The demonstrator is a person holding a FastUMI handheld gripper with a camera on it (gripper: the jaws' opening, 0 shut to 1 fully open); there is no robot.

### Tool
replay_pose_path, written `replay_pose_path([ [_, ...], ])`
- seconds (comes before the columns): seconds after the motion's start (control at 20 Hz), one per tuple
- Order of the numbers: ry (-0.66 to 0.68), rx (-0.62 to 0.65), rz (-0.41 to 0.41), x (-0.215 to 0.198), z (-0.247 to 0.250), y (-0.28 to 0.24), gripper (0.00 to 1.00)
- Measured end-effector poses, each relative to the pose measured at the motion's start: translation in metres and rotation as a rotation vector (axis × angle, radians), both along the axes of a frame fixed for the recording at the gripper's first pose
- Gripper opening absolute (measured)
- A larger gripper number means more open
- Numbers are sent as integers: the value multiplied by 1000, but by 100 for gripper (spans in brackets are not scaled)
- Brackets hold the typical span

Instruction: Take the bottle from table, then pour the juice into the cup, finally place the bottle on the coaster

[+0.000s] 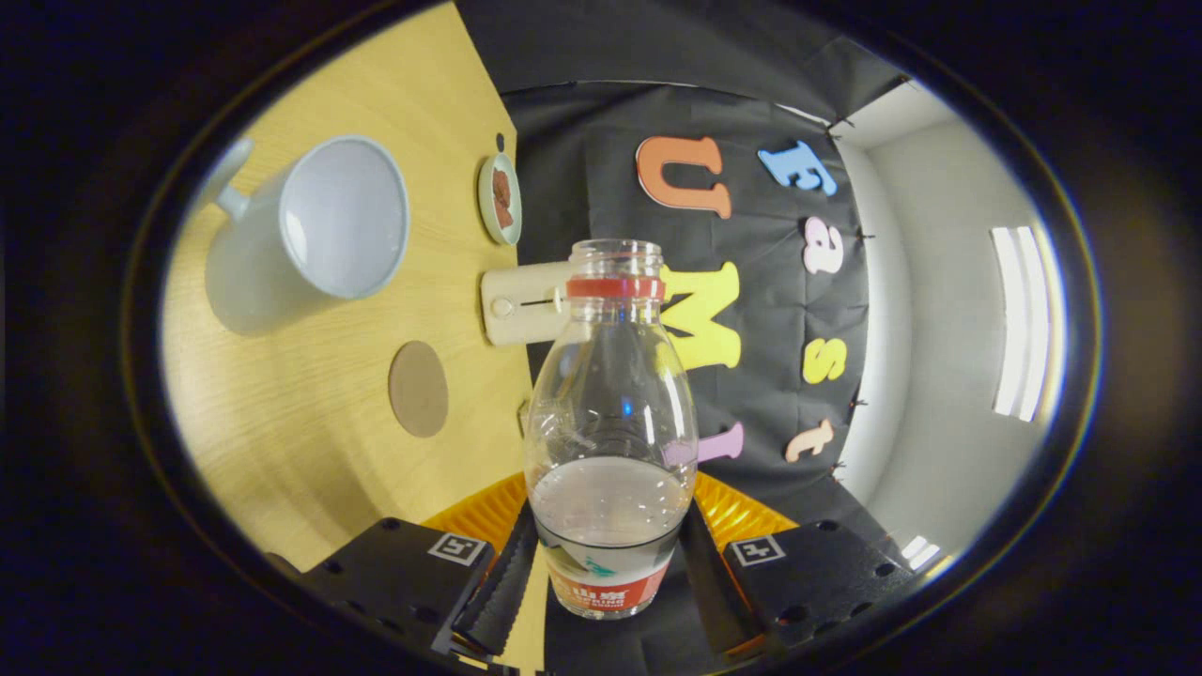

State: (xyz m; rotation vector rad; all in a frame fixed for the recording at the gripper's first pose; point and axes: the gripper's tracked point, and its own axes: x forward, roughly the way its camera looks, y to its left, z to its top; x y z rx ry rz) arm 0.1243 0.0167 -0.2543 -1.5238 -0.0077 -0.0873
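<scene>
My gripper point(608, 573): both fingers press the lower body of the bottle, one on each side at the label band, so my jaws are clamped on it.
Bottle point(610, 441): clear plastic, uncapped, with a red ring under the open mouth; it stands between my fingers with its neck pointing to 12 o'clock, and the whole view is rolled so the table stands on edge at 9 o'clock.
Juice point(608, 512): a pale, cloudy pool sits low in the bottle, well under half, so I judge the load light.
Handling: thin plastic walls probably give under a hard squeeze and feel slick; the label band near the base looks like the firmest, least slippery place, and that is where I hold it.
Risk: the mouth is open, so a quick tilt could spill.
Coaster point(418, 388): a round brown disc on the wooden table point(282, 451), at 10 o'clock from my fingers, bare.
Wooden block point(521, 302): a pale slotted piece just behind the bottle neck, at 11 o'clock.
Cup point(319, 221): a white mug with its handle away from me, farther out at 10 o'clock, well apart from the bottle; its inside looks empty.
Small dish point(500, 198): farthest at 11 o'clock, holding something reddish brown I cannot identify.
Stage: I judge pouring not yet begun.
</scene>
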Motion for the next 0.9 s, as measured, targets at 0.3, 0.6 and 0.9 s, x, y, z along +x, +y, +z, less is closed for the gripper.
replay_pose_path([
  [0.3, -14, -104, 27, -7, -2, 8, 80],
  [0.6, -27, -226, 32, -12, -2, 11, 79],
  [0.9, -33, -247, 25, -15, 1, 9, 80],
])
